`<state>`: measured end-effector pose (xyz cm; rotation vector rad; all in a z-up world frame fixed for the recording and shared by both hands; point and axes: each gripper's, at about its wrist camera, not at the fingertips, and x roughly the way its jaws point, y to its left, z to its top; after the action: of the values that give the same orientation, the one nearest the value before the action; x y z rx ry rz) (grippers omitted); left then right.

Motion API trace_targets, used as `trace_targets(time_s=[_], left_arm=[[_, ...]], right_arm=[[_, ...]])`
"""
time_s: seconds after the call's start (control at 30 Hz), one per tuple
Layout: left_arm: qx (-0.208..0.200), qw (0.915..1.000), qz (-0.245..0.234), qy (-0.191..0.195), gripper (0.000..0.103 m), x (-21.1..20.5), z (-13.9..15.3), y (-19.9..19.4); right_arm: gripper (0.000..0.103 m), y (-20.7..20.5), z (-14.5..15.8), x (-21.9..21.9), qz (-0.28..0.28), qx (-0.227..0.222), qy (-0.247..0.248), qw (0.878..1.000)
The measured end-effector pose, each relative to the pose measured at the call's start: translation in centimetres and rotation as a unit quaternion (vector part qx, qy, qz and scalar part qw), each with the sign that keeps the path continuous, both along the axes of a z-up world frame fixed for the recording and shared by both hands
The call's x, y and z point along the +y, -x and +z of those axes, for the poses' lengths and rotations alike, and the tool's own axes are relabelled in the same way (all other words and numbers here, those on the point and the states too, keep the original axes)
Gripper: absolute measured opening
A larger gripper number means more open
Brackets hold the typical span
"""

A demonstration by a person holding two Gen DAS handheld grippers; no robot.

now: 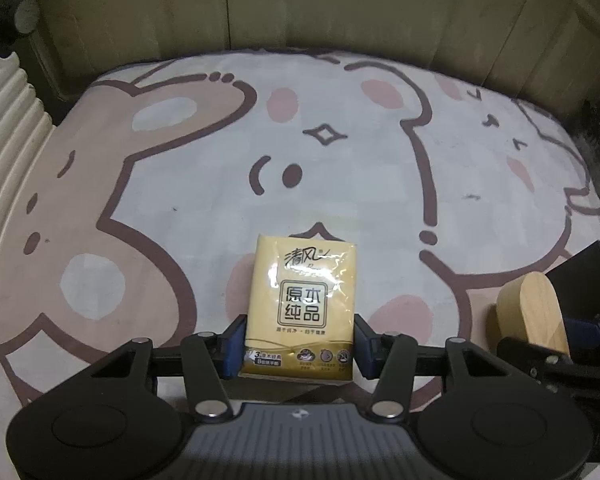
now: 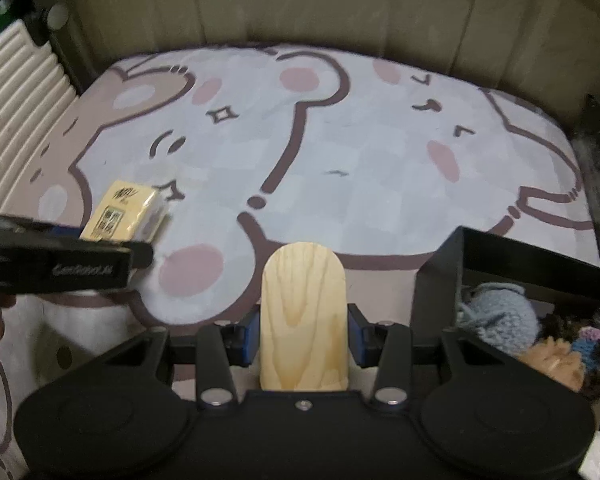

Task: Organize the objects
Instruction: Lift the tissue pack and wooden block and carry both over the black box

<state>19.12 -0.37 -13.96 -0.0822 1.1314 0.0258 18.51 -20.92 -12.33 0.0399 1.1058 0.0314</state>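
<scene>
Left gripper point(image 1: 300, 354): near centre of the mat point(image 1: 380, 168), tissue pack point(image 1: 302, 308) between its fingers.
Right gripper point(image 2: 303, 336): right of the left gripper, wooden block point(image 2: 303, 320) between its fingers.
Black box point(image 2: 440, 288): right of the wooden block, at the mat's near right edge.
Knitted items point(image 2: 500, 316): inside the black box.
Ribbed panel point(image 1: 8, 120): along the mat's left side.
Padded wall point(image 1: 340, 8): behind the mat's far edge.

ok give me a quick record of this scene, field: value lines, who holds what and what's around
left gripper: shut on yellow tissue pack
right gripper: shut on round-topped wooden block
surface: cartoon animal rug
black bin: at right, holds a blue-grey crochet piece and other yarn items
behind rug: beige sofa base
left edge: white ribbed cushion
</scene>
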Motion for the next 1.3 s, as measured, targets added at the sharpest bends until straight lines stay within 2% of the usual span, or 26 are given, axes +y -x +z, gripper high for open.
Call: trace_targets(time_s=[0.2,0.63,0.87,1.3], left_arm=[[-0.026,0.9996,0.003,0.013,0.053,-0.4,2.0,1.1],[-0.067,0.9977,-0.003,0.002,0.053,-1.1,5.3,3.6],[-0.087,0.9961,-0.007,-0.012,0.053,-1.4,6.7,5.0],[-0.107,0.9942,-0.007,-0.007,0.053,-2.3,8.4,6.7]], right_arm=[[0.044,0.6,1.6,-1.3,-0.034,-0.028,-0.014,0.999],[0.044,2.3,4.6,-2.2,-0.061,-0.073,-0.013,0.995],[0.044,3.3,5.8,-2.2,-0.067,-0.092,-0.004,0.993],[0.044,5.8,7.8,-2.8,-0.063,-0.117,0.004,0.991]])
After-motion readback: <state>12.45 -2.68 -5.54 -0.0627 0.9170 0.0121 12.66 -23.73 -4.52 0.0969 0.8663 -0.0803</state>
